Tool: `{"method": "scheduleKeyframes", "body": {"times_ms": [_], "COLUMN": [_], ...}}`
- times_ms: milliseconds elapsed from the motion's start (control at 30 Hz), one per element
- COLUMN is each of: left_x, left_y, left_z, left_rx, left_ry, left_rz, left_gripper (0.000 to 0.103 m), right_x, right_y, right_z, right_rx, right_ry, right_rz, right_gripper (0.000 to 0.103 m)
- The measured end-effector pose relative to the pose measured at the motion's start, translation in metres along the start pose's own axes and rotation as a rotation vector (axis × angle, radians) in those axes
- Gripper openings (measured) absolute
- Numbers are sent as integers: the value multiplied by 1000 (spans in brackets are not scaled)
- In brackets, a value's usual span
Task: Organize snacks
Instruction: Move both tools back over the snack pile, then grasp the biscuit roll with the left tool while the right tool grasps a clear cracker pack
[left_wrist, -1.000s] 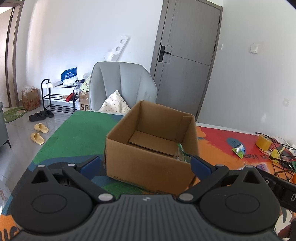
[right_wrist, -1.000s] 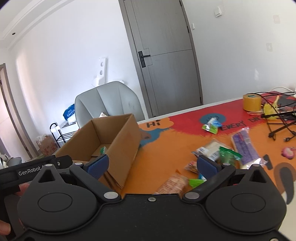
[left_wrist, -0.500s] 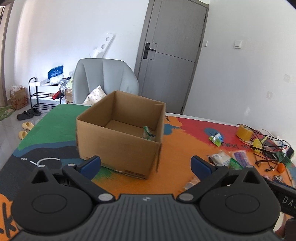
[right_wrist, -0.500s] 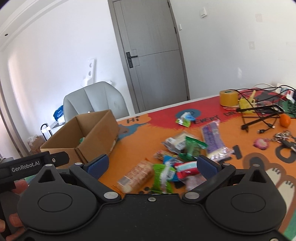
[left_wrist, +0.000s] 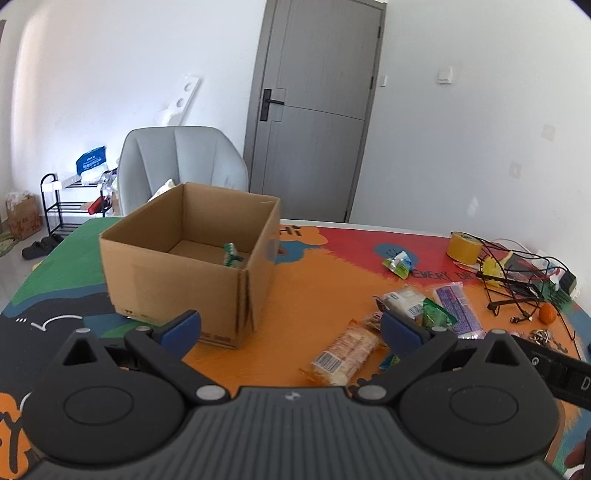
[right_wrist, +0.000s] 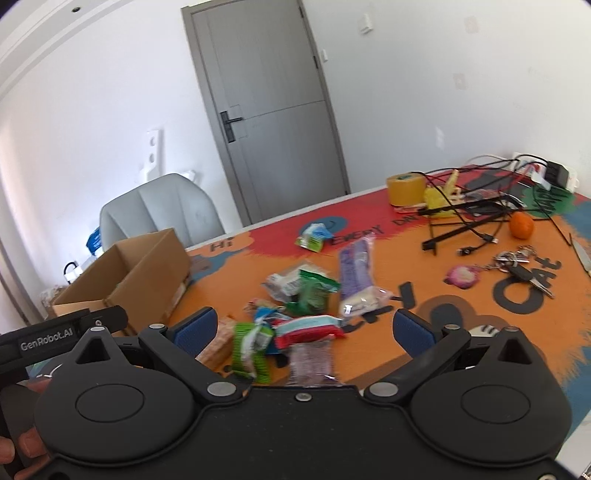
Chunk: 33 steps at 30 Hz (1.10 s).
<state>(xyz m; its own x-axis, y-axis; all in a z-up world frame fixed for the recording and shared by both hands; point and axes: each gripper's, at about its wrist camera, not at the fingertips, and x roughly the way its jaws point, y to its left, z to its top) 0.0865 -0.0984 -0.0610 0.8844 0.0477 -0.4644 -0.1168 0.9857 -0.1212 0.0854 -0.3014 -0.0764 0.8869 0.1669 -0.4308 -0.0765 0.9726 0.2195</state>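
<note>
Both grippers' jaws spread empty: left gripper (left_wrist: 290, 326) beside the box (left_wrist: 192, 258), right gripper (right_wrist: 303, 328) over snacks (right_wrist: 306, 328).

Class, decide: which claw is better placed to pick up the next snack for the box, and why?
Right. The right claw is open with the snack pile between its fingers. The left claw faces mostly bare mat beside the cardboard box.

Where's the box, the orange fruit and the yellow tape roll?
cardboard box (left_wrist: 173, 273), left wrist view, on its front wall.
orange fruit (right_wrist: 521, 226), right wrist view, on its middle.
yellow tape roll (right_wrist: 404, 190), right wrist view, on its outer side.
</note>
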Motion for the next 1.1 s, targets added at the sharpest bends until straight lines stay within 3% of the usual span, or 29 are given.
{"method": "scheduleKeyframes", "body": {"times_ms": [200,433,600,833,1100], "left_x": [9,30,45,68,92], "left_y": [-10,-17,-19,-20,-27], "left_z": [-4,-14,-20,-28,-34], "left_rx": [40,86,96,103,117], "left_ry": [7,46,69,120,172], "left_rz": [-25,-63,-81,-80,-64], "left_gripper": [102,100,94,81,76], "right_x": [9,27,41,59,74], "right_y": [-10,-14,-17,-15,-12], "right_z": [-5,-14,-17,-23,-29], "right_rx": [12,6,19,18,-3], "right_ry": [19,71,106,147,186], "right_rz": [-9,-11,-12,-10,-20], "right_gripper": [101,79,71,68,63]}}
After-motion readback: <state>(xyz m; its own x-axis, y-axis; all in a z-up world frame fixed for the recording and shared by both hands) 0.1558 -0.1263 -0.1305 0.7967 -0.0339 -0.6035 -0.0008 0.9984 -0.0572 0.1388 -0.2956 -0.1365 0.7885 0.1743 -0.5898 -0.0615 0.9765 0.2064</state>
